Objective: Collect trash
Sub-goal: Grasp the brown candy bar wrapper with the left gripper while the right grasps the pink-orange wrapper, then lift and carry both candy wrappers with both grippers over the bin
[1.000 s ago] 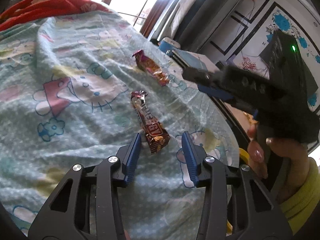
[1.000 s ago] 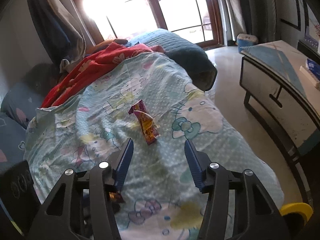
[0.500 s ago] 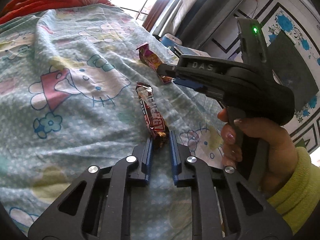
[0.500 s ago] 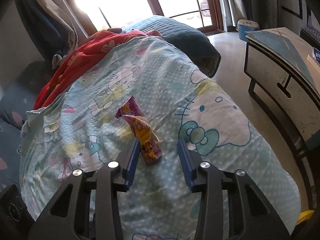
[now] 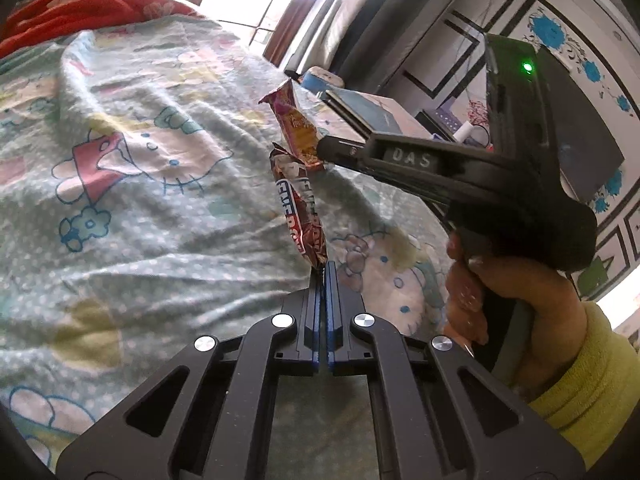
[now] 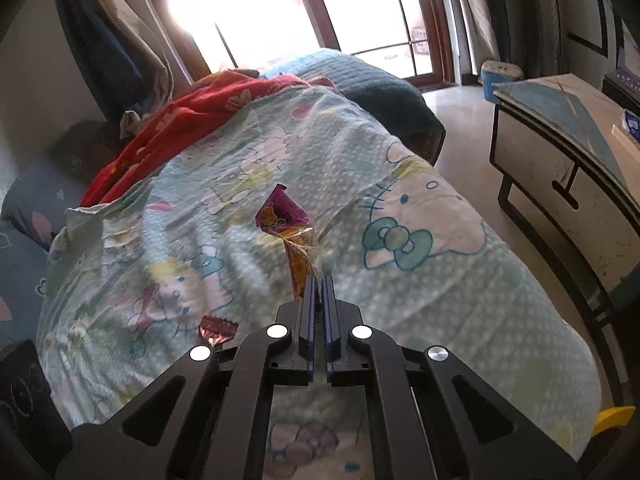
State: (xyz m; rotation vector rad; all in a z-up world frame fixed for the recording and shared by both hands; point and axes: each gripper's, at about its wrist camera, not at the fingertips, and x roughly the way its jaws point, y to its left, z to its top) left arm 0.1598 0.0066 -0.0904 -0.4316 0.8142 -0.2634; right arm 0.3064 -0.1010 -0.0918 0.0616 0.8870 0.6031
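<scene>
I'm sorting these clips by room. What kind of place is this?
Most likely a home bedroom: a bed under a cartoon-cat quilt, a red blanket bunched at its far end, and a low cabinet beside it near a bright glazed door.

blanket [image 6: 460, 288] on bed | cabinet [image 6: 560, 152] right of it (bin [image 6: 502, 80] behind) | window [image 6: 320, 8] behind

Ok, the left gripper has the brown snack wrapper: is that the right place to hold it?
Likely yes. The left gripper is shut on the brown wrapper at its flat crimped near end, approached lengthwise. That thin seam fits between the jaws; the fuller middle would crumple or slip.
</scene>
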